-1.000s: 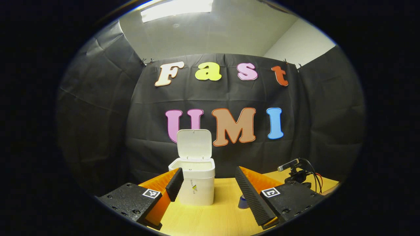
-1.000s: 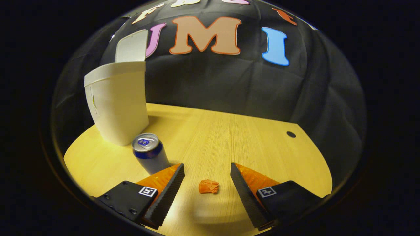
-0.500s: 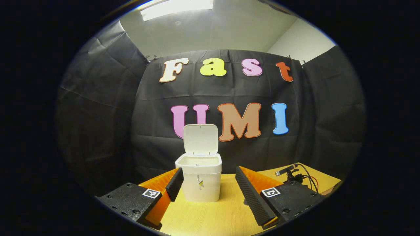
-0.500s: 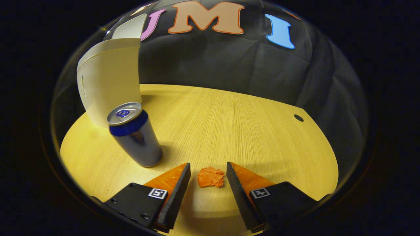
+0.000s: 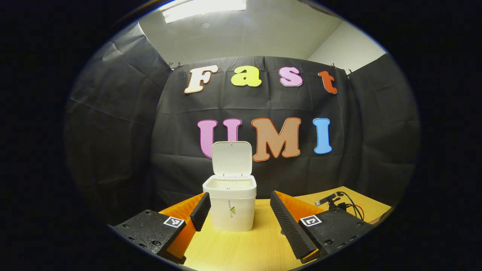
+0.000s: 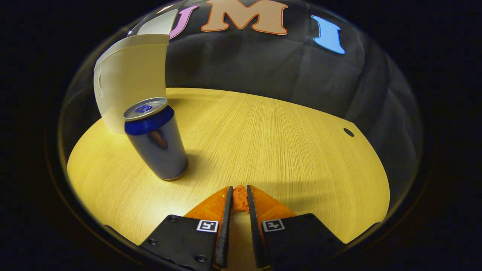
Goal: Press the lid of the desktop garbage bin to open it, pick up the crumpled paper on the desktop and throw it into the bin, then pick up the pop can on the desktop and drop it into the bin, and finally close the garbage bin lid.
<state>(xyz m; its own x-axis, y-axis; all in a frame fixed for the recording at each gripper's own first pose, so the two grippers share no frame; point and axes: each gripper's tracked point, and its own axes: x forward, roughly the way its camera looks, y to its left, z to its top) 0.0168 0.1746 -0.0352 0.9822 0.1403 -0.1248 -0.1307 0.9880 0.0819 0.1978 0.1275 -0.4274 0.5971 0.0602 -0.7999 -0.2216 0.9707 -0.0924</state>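
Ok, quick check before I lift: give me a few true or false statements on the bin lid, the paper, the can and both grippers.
1. The bin lid stands open. True.
2. The right gripper is closed on the crumpled paper. True.
3. The pop can lies on its side. False: it stands upright on the table.
4. The left gripper holds the can. False: its fingers are apart, holding nothing.
5. The can is inside the bin. False: it stands beside it.

Black cloth walls (image 5: 113,124), wooden table (image 6: 271,139), ceiling light (image 5: 203,5) overhead.
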